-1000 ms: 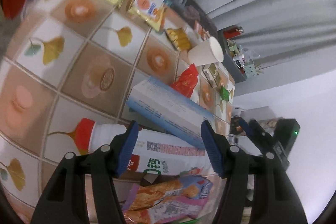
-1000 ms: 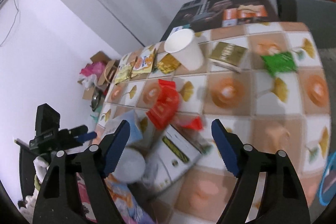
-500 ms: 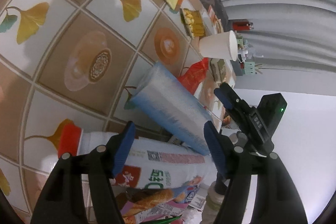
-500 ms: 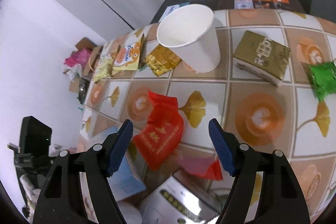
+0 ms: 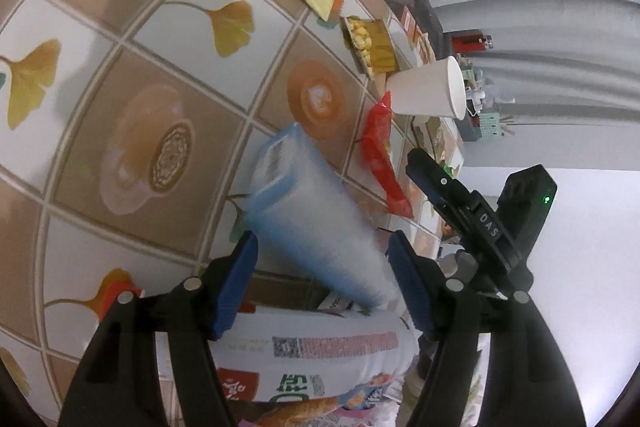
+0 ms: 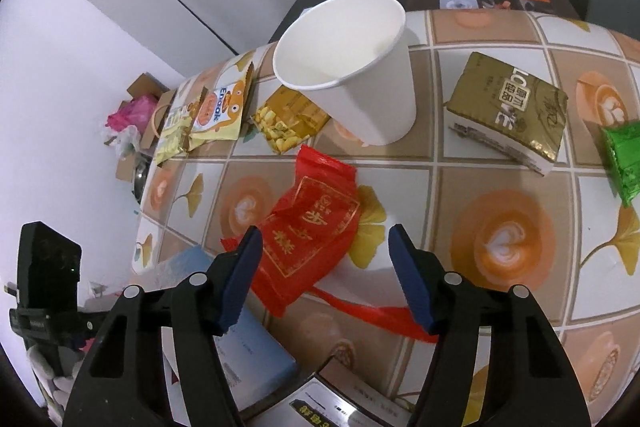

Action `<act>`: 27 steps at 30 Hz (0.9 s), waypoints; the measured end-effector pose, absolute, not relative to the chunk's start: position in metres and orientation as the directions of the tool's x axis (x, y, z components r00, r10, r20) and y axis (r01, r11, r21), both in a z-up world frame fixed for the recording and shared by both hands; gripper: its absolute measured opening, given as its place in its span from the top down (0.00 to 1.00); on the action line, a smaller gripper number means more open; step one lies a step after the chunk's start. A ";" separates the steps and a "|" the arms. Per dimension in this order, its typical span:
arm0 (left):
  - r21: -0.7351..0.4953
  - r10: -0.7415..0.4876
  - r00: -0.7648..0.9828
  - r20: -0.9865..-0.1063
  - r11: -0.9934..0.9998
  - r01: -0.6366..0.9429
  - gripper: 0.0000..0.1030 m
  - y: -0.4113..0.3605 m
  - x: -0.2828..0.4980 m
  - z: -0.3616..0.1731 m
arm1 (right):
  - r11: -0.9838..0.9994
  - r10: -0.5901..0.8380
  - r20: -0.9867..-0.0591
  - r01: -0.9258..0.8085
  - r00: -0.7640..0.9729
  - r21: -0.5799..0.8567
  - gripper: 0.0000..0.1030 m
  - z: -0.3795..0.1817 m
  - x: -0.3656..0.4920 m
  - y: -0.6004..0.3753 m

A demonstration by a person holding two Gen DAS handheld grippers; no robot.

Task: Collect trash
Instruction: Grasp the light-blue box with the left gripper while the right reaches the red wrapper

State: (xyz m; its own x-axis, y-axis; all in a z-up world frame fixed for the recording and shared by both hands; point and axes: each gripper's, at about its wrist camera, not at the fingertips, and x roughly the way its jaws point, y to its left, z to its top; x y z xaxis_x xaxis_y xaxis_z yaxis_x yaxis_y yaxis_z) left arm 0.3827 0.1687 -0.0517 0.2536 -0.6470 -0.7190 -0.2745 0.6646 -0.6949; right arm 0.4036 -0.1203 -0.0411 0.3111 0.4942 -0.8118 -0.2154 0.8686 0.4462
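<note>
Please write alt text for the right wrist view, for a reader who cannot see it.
The open right gripper hangs over a red wrapper on a tiled-pattern table. Behind stand a white paper cup, a gold carton and snack packets.

Tablecloth (image 6: 500,311) is a grid of beige and white squares with orange latte-art cups and yellow ginkgo leaves. Paper cup (image 6: 352,75) is plain white, the crinkly wrapper (image 6: 316,231) is bright red with gold lettering, the carton (image 6: 508,103) is gold, the packet (image 6: 624,159) shiny green, and the box (image 5: 308,223) pale blue.
</note>
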 end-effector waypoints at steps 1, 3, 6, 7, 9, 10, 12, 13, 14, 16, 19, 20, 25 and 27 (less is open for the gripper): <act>-0.691 -0.643 0.254 -0.722 0.667 -0.279 0.36 0.168 0.384 -0.052 | 0.870 0.491 -0.812 -0.214 0.315 0.443 0.40 -0.041 0.405 -0.120; -0.685 -0.635 0.257 -0.728 0.671 -0.283 0.37 0.167 0.385 -0.054 | 0.873 0.487 -0.813 -0.215 0.318 0.439 0.40 -0.042 0.405 -0.119; -0.674 -0.621 0.262 -0.739 0.678 -0.293 0.38 0.167 0.388 -0.056 | 0.873 0.486 -0.818 -0.210 0.308 0.439 0.39 -0.044 0.407 -0.118; -0.669 -0.615 0.264 -0.743 0.682 -0.296 0.38 0.168 0.388 -0.057 | 0.875 0.483 -0.820 -0.206 0.307 0.438 0.39 -0.045 0.408 -0.118; -0.659 -0.602 0.270 -0.752 0.688 -0.302 0.43 0.168 0.388 -0.057 | 0.874 0.485 -0.822 -0.202 0.299 0.442 0.40 -0.047 0.410 -0.118; -0.658 -0.599 0.272 -0.753 0.689 -0.304 0.46 0.169 0.388 -0.058 | 0.872 0.489 -0.822 -0.198 0.292 0.448 0.39 -0.048 0.411 -0.118; -0.661 -0.598 0.280 -0.751 0.686 -0.304 0.52 0.171 0.387 -0.058 | 0.871 0.491 -0.822 -0.192 0.290 0.453 0.39 -0.050 0.412 -0.117; -0.661 -0.597 0.284 -0.750 0.686 -0.304 0.55 0.172 0.386 -0.058 | 0.874 0.485 -0.823 -0.189 0.296 0.448 0.39 -0.050 0.414 -0.117; -0.663 -0.597 0.288 -0.748 0.685 -0.302 0.57 0.173 0.385 -0.058 | 0.875 0.484 -0.822 -0.189 0.300 0.446 0.39 -0.050 0.414 -0.116; -0.667 -0.598 0.296 -0.744 0.681 -0.300 0.61 0.173 0.385 -0.058 | 0.877 0.480 -0.821 -0.191 0.309 0.441 0.40 -0.049 0.416 -0.114; -0.670 -0.594 0.313 -0.741 0.684 -0.289 0.61 0.175 0.383 -0.056 | 0.884 0.468 -0.823 -0.185 0.322 0.430 0.39 -0.051 0.421 -0.112; -0.671 -0.592 0.319 -0.740 0.684 -0.286 0.62 0.176 0.382 -0.055 | 0.885 0.465 -0.823 -0.182 0.327 0.428 0.40 -0.053 0.423 -0.111; -0.677 -0.590 0.340 -0.732 0.684 -0.272 0.64 0.178 0.379 -0.050 | 0.894 0.448 -0.821 -0.197 0.354 0.402 0.45 -0.056 0.429 -0.108; -0.679 -0.590 0.346 -0.730 0.683 -0.268 0.64 0.178 0.378 -0.049 | 0.894 0.447 -0.820 -0.202 0.357 0.400 0.50 -0.059 0.430 -0.107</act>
State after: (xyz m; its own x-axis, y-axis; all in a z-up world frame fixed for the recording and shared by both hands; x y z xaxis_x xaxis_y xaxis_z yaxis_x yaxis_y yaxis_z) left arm 0.3785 0.1778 -0.0486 0.3455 -0.5896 -0.7301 -0.2683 0.6835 -0.6789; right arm 0.4302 -0.1072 -0.0588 0.3569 0.4473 -0.8201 -0.2016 0.8941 0.4000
